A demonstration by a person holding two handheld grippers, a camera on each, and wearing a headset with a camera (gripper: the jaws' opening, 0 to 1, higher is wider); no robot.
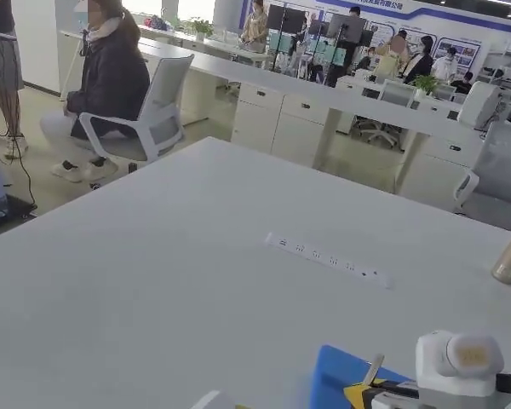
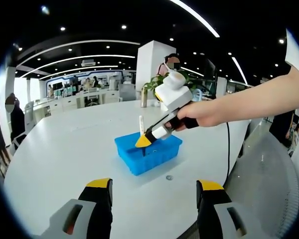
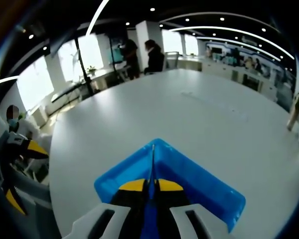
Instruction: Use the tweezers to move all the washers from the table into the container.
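Blue plastic rectangular container [image 2: 150, 155] stands open side up on the white table [image 2: 65, 164]. Over it hangs the R gripper [image 2: 143, 142], white body w/ yellow-black jaws, held by a hand [image 2: 202, 115]. Its jaws are clenched on the thin metal tweezers [image 3: 152, 158], which point down into the container. In the R gripper view the tweezers' tip lines up w/ the container's far corner; whether it touches the bottom I cannot tell. Gripper and tweezers cover part of the inside, so what the container holds is not readable.

One small grey round washer [image 2: 169, 177] lies flat on the table, outside the container and just beside its near wall, btw. the container and the L gripper [image 2: 154, 184]. The L gripper's jaws, black w/ yellow tips, are spread wide and grasp nothing. They are low near the table edge, apart from the washer.

Other things, head view: a long white power strip [image 1: 328, 260] lies on the table farther back, well apart from the container. A pale bottle w/ green leaves [image 1: 510, 256] stands at the table's right side. Behind the table a person [image 1: 111, 77] sits in a white office chair [image 1: 162, 115], w/ more desks and people in the background.
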